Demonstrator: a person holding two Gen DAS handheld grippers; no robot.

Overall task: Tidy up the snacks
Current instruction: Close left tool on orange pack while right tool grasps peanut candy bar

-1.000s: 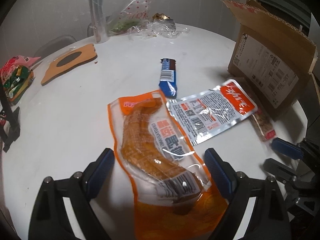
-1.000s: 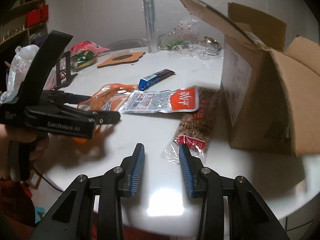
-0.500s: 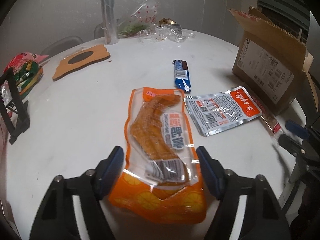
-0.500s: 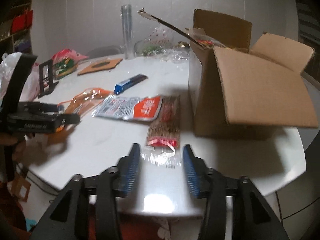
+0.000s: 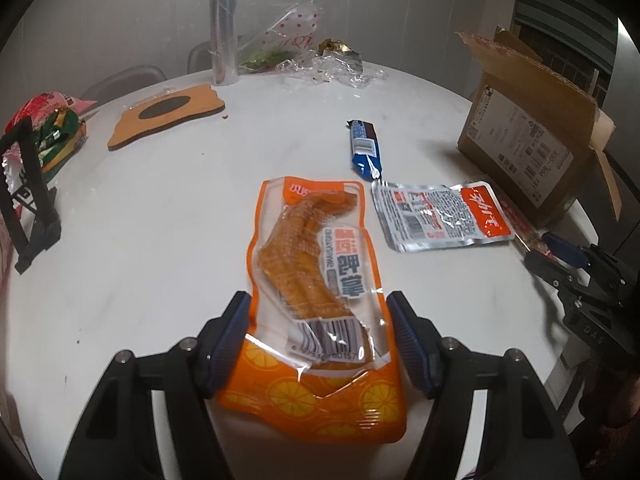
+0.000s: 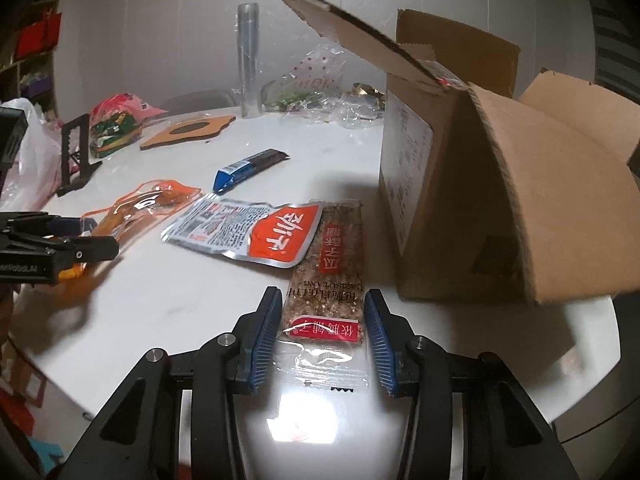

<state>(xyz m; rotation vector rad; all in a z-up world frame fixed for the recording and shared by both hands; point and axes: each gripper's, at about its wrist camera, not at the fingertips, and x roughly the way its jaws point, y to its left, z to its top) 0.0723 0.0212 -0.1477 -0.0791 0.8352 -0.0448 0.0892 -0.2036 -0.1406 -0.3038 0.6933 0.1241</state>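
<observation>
White round bench (image 5: 160,208) under dim light carries 4 loose snacks beside an open cardboard box (image 6: 500,200).

Left gripper (image 5: 320,336): jaws part-open, straddling the near end of the orange pouch (image 5: 316,280); its side edges lie against or just inside both pads, and a firm grip cannot be confirmed.

Right gripper (image 6: 322,332): jaws narrow and closing, with the brown bar packet (image 6: 328,280) between them, pads just beside its edges.

Risks: flat film packs may buckle or slide out under an edgewise pinch; the bar packet's far end lies partly under the silver-red pouch (image 6: 248,232), which may be dragged along.

Pose: both tools point forward and steeply down toward the bench.
</observation>
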